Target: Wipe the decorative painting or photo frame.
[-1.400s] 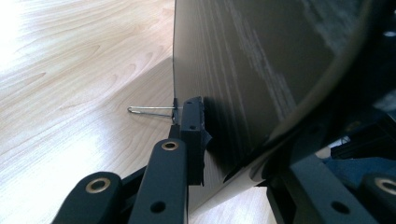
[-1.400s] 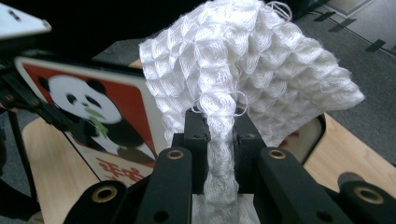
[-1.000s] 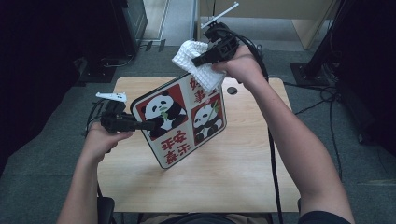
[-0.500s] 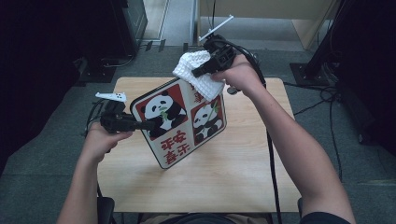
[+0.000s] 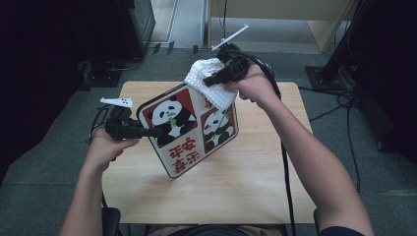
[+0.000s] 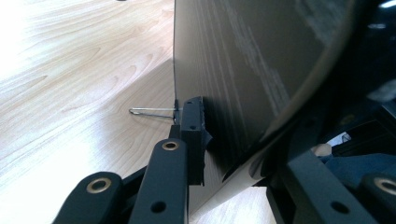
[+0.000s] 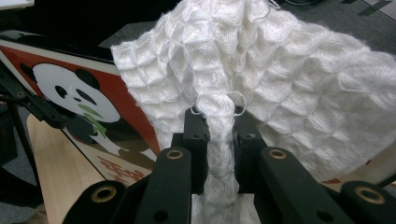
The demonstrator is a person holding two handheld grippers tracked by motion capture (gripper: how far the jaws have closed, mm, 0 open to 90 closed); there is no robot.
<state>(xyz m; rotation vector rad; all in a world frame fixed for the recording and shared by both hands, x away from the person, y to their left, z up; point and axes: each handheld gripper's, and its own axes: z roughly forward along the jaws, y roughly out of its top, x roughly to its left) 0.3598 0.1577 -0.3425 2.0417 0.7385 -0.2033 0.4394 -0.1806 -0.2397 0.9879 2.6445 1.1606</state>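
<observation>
On the board's (image 5: 189,129) top corner we drag the cloth (image 5: 211,81), right gripper (image 5: 212,78) pinching it, left gripper (image 5: 153,132) clamping the board's edge steady.

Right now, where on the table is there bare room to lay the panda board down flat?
The near half of the table, between the two forearms, is bare wood, as is the right side under the right arm. The far left is crowded: panda board held tilted by the left gripper, cloth in the right gripper.

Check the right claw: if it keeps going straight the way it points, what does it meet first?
Most likely the red, white and black panda-print board. The right claw, pinching the white waffle-knit cloth, aims at the board's face just beyond the cloth; depth is unclear.
</observation>
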